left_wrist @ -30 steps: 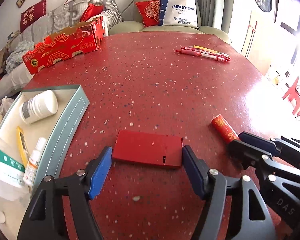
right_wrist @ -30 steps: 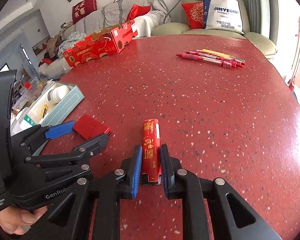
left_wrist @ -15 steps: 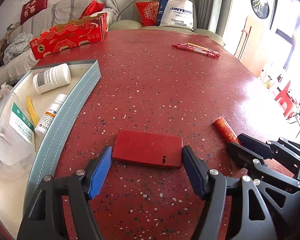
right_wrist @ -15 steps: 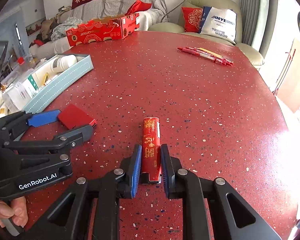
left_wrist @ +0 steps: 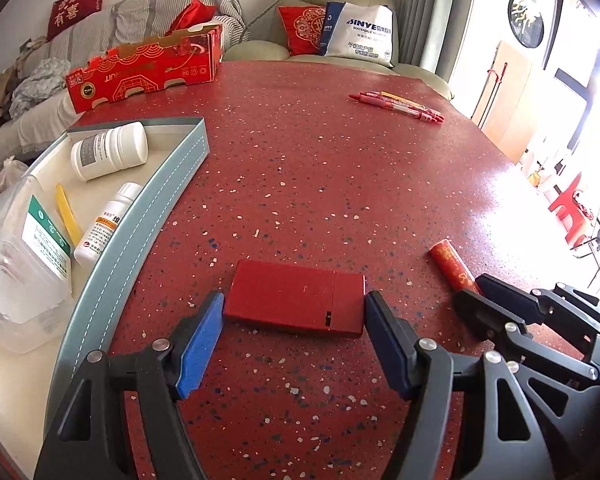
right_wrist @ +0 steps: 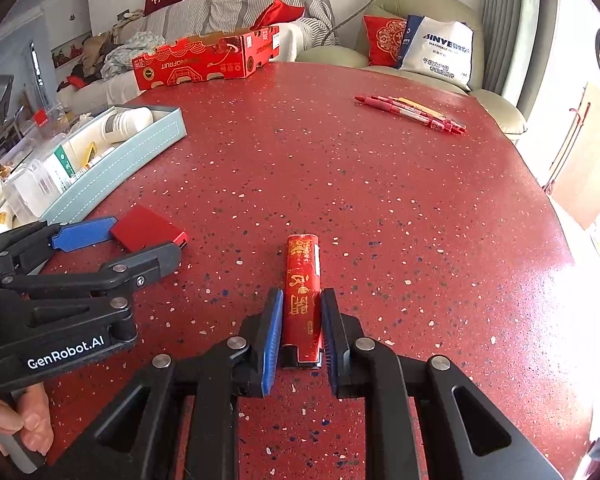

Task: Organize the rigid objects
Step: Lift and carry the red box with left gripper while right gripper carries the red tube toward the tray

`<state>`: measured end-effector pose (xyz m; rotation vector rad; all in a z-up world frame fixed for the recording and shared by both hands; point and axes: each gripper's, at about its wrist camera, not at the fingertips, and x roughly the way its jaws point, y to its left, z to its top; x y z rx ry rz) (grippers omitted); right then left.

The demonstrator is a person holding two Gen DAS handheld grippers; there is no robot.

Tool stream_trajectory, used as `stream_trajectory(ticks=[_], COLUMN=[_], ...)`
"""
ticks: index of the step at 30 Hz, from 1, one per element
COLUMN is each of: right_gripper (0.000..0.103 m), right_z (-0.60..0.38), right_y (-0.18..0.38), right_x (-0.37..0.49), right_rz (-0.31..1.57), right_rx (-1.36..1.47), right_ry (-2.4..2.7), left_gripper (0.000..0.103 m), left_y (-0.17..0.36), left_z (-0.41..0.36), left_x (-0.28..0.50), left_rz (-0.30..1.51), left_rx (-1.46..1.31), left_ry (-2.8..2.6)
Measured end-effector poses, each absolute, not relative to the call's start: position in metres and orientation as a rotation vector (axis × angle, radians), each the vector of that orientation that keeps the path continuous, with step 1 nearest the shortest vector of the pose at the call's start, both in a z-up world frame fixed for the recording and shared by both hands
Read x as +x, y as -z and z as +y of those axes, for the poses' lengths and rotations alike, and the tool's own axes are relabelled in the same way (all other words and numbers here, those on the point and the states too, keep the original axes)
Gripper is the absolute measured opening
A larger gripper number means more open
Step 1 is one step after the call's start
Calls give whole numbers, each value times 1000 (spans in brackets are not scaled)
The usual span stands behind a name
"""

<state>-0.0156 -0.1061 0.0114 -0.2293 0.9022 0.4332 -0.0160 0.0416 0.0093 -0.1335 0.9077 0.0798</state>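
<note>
Near the desk's (left_wrist: 320, 168) front edge, left claw (left_wrist: 294, 320) gripped a red case (left_wrist: 296, 300) (flat); right claw (right_wrist: 300, 330) clamped a red tube (right_wrist: 302, 284)

Over the last second I've swung both grippers sideways, so the tray (left_wrist: 152, 204) with its bottles now sits fuller in my left view. The flat red case (left_wrist: 296, 304) and the red tube (right_wrist: 303, 300) came along between the fingers.
</note>
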Motion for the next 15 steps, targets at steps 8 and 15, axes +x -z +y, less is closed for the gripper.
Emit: stream_trajectory(ticks=[8, 15], right_gripper=[20, 20], right_z=[-105, -106], right_y=[-12, -12], right_x=[-15, -16], right_rz=[902, 902], right_rx=[-229, -224], right_ry=[-433, -435], left_gripper=[73, 73], left_y=[-9, -10], left_z=[37, 39], left_x=[-14, -15], left_rz=[913, 905], left_rx=[-110, -118], left_ry=[-92, -109])
